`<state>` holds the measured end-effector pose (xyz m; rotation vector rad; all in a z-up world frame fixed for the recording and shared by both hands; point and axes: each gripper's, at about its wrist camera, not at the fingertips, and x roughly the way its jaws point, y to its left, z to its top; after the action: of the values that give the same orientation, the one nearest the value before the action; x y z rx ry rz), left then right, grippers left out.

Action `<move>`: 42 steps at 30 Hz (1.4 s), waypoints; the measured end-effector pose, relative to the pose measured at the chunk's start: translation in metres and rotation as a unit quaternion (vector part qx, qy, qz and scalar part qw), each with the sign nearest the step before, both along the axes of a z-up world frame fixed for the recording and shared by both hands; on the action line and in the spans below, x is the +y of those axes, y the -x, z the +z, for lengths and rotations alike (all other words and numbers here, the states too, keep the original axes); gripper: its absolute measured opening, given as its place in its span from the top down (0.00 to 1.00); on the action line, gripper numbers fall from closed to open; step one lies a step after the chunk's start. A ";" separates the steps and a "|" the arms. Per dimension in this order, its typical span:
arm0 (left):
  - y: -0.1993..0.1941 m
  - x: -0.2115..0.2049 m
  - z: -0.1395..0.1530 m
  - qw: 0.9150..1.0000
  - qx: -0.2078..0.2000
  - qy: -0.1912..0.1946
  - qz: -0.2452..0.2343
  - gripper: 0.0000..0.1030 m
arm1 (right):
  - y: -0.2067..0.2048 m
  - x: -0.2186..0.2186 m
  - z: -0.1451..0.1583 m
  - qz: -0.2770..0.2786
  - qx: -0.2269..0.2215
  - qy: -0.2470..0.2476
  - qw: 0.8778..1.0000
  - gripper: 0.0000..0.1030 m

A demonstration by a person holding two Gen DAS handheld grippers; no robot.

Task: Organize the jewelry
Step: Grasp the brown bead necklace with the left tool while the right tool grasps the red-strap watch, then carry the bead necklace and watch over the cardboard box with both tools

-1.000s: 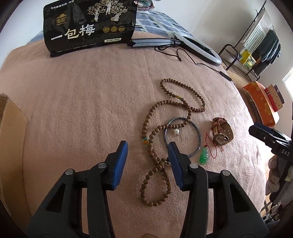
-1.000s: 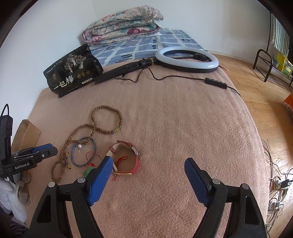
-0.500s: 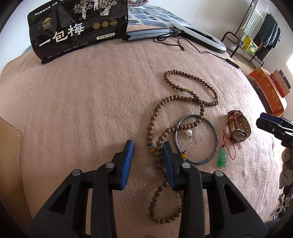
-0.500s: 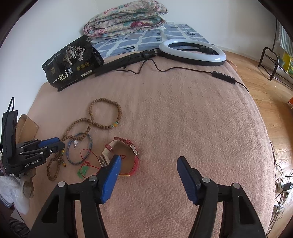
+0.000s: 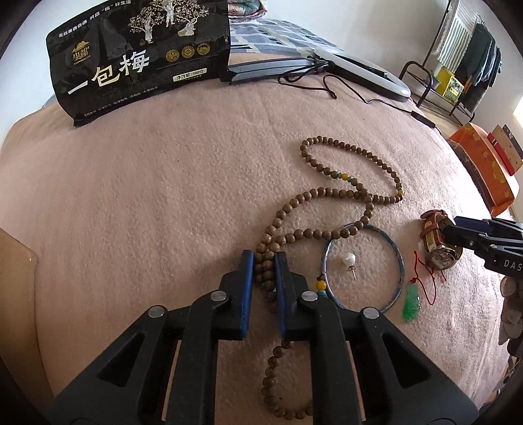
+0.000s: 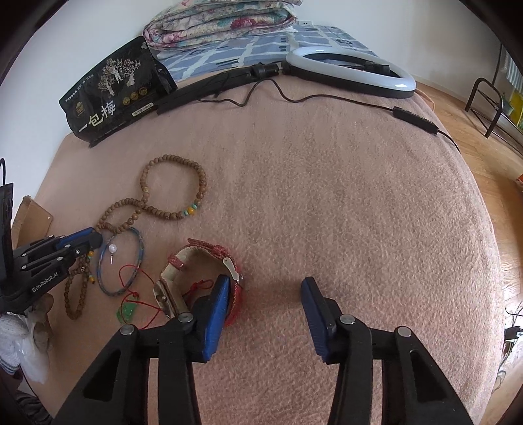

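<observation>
A long wooden bead necklace lies looped on the pink blanket. My left gripper points down at it. Its jaws are closing and its blue pads pinch two bead strands. Beside the necklace lie a blue bangle, a pearl earring inside it, and a green pendant on red cord. My right gripper hangs over a red-strapped watch. Its jaws are closing too. Its left finger is against the strap's right side, with mostly bare blanket between the pads.
A black snack bag stands at the blanket's far end beside a ring light with its cable. A cardboard box sits at the left edge. A folded quilt lies behind, and an orange box is on the floor to the right.
Both grippers have sunk toward the blanket with jaws narrowing. The left one has closed around the bead strands. The right one has come down beside the watch.
</observation>
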<state>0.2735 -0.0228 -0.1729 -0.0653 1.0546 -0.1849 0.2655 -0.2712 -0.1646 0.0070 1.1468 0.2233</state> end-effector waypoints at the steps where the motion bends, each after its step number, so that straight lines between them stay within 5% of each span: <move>1: 0.000 0.001 0.000 1.000 -0.001 0.003 0.002 0.89 | 0.000 -0.001 0.000 -0.001 0.000 -0.002 1.000 0.58; 6: 0.000 0.002 -0.001 1.000 -0.007 0.008 0.007 0.90 | -0.001 -0.005 -0.001 -0.007 0.002 -0.018 1.000 0.63; 13: 0.001 0.005 0.000 1.000 -0.009 0.019 0.012 0.90 | 0.001 -0.005 0.002 -0.007 -0.001 -0.043 0.999 0.97; 24: 0.010 0.017 0.021 0.998 -0.028 0.035 0.034 0.90 | 0.014 -0.001 0.029 -0.004 -0.042 -0.032 0.999 0.97; 42: 0.060 0.040 0.128 0.990 -0.121 0.056 0.039 0.90 | 0.056 0.011 0.093 0.001 -0.104 -0.027 0.994 0.97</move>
<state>0.2139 0.0177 -0.0453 -0.1804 0.7971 -0.1754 0.2097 -0.2605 -0.0721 0.0295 0.9334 0.2517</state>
